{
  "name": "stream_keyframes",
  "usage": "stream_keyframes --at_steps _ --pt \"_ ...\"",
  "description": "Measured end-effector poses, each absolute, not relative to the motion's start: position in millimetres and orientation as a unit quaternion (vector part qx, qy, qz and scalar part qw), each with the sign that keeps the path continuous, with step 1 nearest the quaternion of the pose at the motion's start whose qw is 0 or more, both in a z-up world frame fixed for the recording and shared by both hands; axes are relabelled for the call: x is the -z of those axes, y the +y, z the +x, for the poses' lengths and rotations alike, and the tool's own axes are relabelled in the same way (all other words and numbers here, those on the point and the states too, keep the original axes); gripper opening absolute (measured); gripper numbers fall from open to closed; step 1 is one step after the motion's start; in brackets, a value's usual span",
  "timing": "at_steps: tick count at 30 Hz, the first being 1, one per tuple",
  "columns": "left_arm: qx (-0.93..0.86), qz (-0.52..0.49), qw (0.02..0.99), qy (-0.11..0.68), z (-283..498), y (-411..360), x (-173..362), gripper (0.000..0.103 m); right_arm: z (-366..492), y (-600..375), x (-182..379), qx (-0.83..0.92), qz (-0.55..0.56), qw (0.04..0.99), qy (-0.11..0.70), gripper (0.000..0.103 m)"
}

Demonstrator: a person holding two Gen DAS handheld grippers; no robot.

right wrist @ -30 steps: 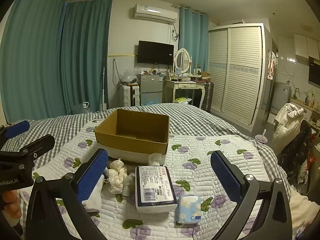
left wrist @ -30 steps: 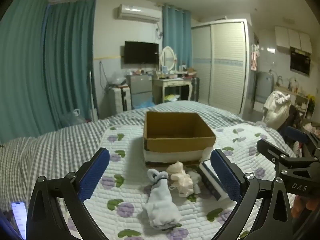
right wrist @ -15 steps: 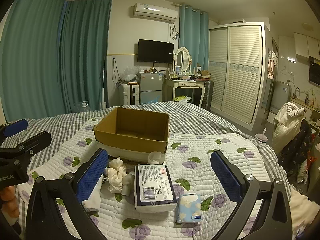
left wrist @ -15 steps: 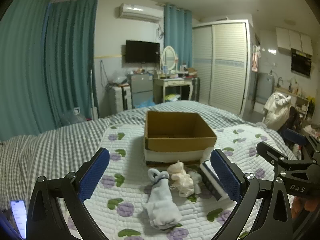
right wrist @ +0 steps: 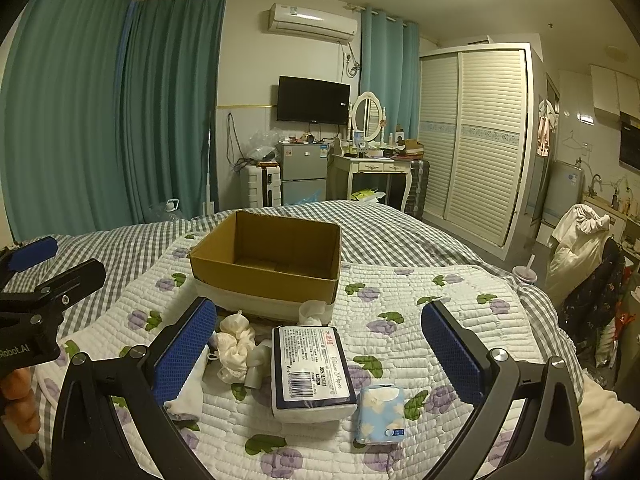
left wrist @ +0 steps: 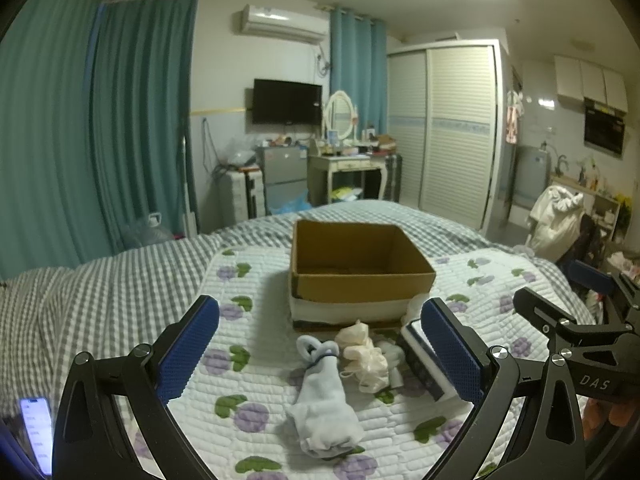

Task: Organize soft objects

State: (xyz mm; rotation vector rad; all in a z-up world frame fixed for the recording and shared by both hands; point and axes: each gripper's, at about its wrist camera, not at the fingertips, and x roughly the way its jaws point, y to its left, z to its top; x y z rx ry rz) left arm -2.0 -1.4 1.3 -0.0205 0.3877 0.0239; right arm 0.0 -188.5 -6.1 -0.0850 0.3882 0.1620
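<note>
Socks and tissue packs, spread on the flowered quilt [right wrist: 400, 300] of the bed, all just in front of the open cardboard box [right wrist: 268, 260]. Pale blue sock bundle [left wrist: 324, 404], rolled and tied near its top, lying nearest the foot-side edge of the quilt in the left wrist view. Cream sock bundle [left wrist: 362, 356] just beside it on the right, touching or nearly touching; a smaller white piece [left wrist: 390, 354] tucked against that. Large tissue pack [right wrist: 310, 364] with dark wrapper and barcode label, flat on the quilt, close to the box's front wall. Small blue floral tissue pack [right wrist: 380, 414] lying against the large pack's right corner. Crumpled white tissue [right wrist: 314, 312] pressed between the large pack and the box. Box upright, nothing visible inside, resting on a white base.

Left gripper [left wrist: 320, 348] spread wide, holding nothing, hovering above the blue sock bundle. Right gripper [right wrist: 320, 348] likewise spread wide and holding nothing, framing the large tissue pack from above. Grey checked bedsheet [left wrist: 100, 292] under the quilt, running to the far edge of the bed. Lit phone [left wrist: 38, 432] at the left edge of the bed.
</note>
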Motion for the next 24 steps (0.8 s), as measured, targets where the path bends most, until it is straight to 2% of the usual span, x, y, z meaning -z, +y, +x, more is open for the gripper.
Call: stream_keyframes --at_steps 24 --pt "-0.011 -0.01 0.981 0.196 -3.0 -1.8 0.0 0.103 2.3 -186.3 11.1 -0.081 -0.042 0.976 0.198 0.103"
